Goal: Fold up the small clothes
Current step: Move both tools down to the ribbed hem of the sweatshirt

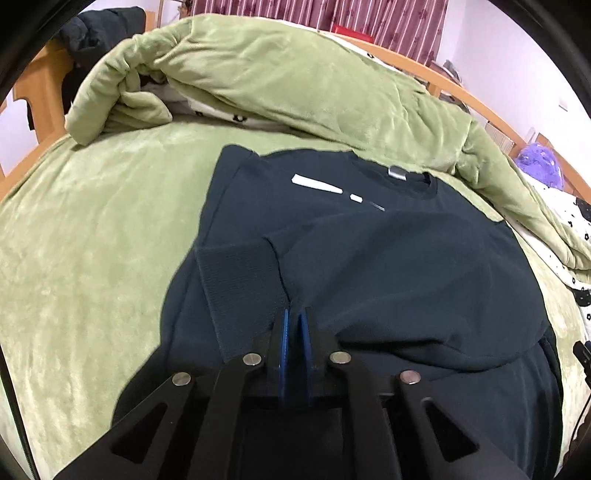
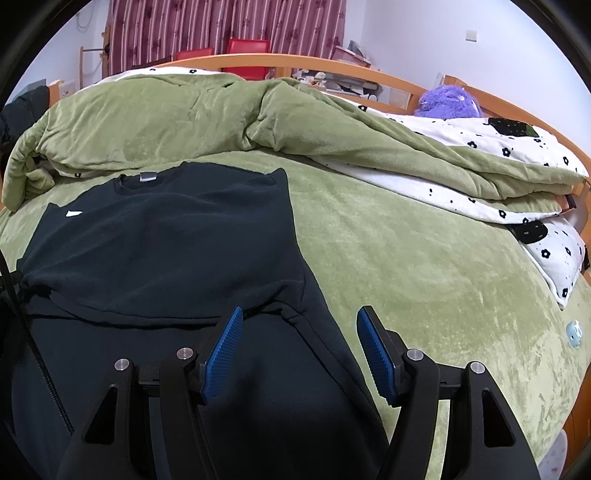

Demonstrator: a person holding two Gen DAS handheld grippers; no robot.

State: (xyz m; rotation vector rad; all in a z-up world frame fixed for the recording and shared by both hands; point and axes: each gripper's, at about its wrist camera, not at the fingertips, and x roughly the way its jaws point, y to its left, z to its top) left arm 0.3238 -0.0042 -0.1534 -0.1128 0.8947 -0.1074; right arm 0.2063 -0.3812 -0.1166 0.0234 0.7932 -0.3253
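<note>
A dark sweater (image 1: 369,258) with a white stripe print and a grey neck label lies flat on the green bed cover, its sleeves folded in over the chest. The ribbed cuff (image 1: 240,280) of one sleeve lies just ahead and to the left of my left gripper (image 1: 294,314). That gripper's blue pads stand almost together, pinching a fold of fabric at the cuff's edge. In the right wrist view the sweater (image 2: 166,240) fills the left half. My right gripper (image 2: 300,312) hovers open over its lower right side, its pads (image 2: 225,347) wide apart and holding nothing.
A heaped green quilt (image 2: 184,118) and a white flowered blanket (image 2: 480,177) lie behind the sweater. A wooden bed rail (image 2: 332,61) rings the bed. A purple plush toy (image 2: 448,101) sits far right, a small pale blue object (image 2: 574,334) lies on the cover, and dark clothing (image 1: 99,33) hangs far left.
</note>
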